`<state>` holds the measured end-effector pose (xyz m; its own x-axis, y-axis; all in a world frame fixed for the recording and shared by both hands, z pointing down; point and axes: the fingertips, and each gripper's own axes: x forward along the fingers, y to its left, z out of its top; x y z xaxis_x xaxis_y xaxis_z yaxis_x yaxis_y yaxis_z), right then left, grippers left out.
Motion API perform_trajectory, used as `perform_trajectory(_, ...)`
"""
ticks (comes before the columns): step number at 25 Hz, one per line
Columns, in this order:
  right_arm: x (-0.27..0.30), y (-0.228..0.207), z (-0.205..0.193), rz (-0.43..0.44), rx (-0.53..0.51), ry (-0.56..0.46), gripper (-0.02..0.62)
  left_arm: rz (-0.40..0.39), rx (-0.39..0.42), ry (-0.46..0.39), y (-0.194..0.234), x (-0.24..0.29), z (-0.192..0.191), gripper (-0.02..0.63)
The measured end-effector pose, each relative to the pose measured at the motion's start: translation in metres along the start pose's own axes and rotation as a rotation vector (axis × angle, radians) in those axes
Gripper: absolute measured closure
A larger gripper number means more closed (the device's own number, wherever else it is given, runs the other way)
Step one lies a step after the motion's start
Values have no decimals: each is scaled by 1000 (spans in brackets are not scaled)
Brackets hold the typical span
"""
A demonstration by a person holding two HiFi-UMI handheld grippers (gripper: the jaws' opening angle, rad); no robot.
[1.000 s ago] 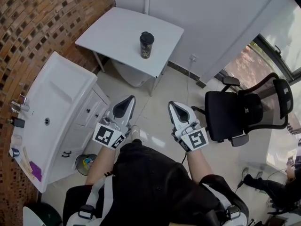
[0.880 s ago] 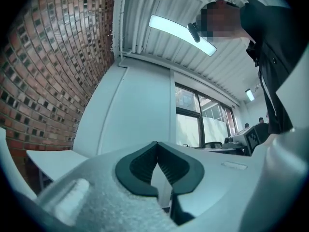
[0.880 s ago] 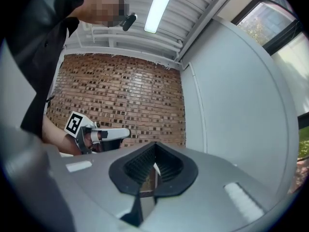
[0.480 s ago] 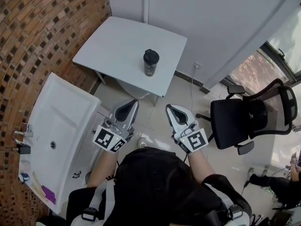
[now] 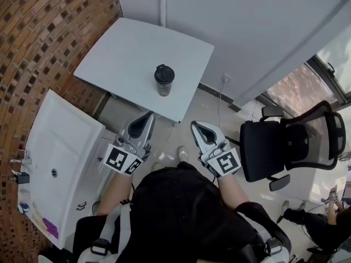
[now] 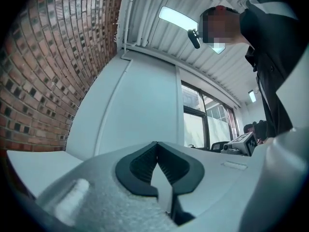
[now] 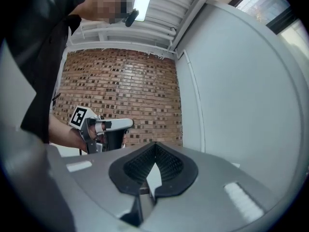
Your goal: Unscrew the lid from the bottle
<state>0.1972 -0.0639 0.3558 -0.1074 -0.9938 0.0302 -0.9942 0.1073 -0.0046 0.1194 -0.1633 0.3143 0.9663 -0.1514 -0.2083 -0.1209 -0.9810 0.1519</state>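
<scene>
Head view: dark bottle (image 5: 164, 83) stood upright on the white table (image 5: 123, 51), toward the edge nearer the person, black lid (image 5: 164, 73) on it. Nothing else showed on the tabletop.

Left gripper (image 5: 147, 115) and right gripper (image 5: 195, 126) were held side by side in front of the person, short of the table edge and well apart from the bottle. Neither touched it. Marker cubes (image 5: 122, 159) faced up toward the camera.

Left gripper view: jaws met at the tips, ribbed pads (image 6: 142, 164) together, nothing between them. Only pale wall and window lay beyond.

Right gripper view: jaws likewise closed tip to tip and empty. The left gripper showed off to the side against the brick wall (image 7: 125, 86).

Surroundings: white washbasin (image 5: 52, 141) along the brick wall at the person's left, black office chair (image 5: 274, 147) at the right, pale tiled floor (image 5: 186, 106) between.
</scene>
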Motion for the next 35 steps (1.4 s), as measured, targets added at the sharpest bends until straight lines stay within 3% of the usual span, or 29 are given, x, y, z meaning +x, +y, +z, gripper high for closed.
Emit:
perform_trajectory(8,26,-80,15,156,-31,-22,594,92,23,7,-2,68,-20,603)
perform_trajectory(14,48,-101,5,254,-52,2,594,128,-28,10,17,84,-33,603)
perform_trajectory(17,64,-106,1,263,-37,6,594,152,-57,-3,27,82,-33,603)
perform_trajectory(22,89,-101,2,289,-11,1,592,187,-23,46,48,78,-44,601)
perform_trajectory(28,115,-109,-26,282,8,20,592,294,-88,67,93,69,-79,587)
perform_trajectory(35,132,-104,-73,280,11,83,547,269,-40,188,109,67,-134,498)
